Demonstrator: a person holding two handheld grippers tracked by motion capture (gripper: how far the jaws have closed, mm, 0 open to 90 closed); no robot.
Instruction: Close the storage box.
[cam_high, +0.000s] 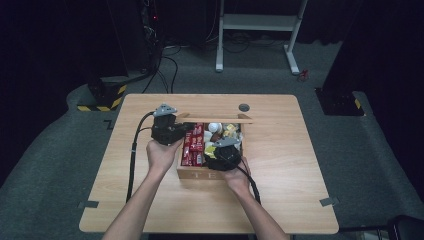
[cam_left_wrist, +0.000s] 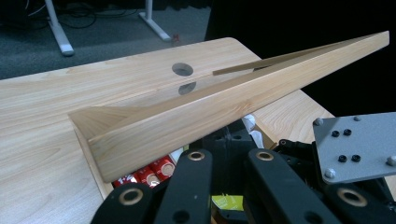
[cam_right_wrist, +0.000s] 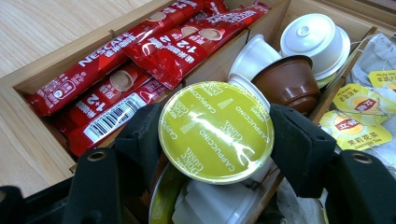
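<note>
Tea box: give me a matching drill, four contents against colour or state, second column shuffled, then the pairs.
Column 1:
1. cappuccino capsule
2. coffee stick sachets
3. brown capsule
4. tea bag packets

Column 2:
A. red, lying in the long compartment
B. yellow, in the compartment past the capsules
C. green-gold foil lid, held between the right claw jaws
D. dark shell, lying on its side against a white capsule

Pairs: 1-C, 2-A, 3-D, 4-B

Left gripper (cam_high: 186, 129) indistinct, right gripper (cam_right_wrist: 217, 133) clamped.
</note>
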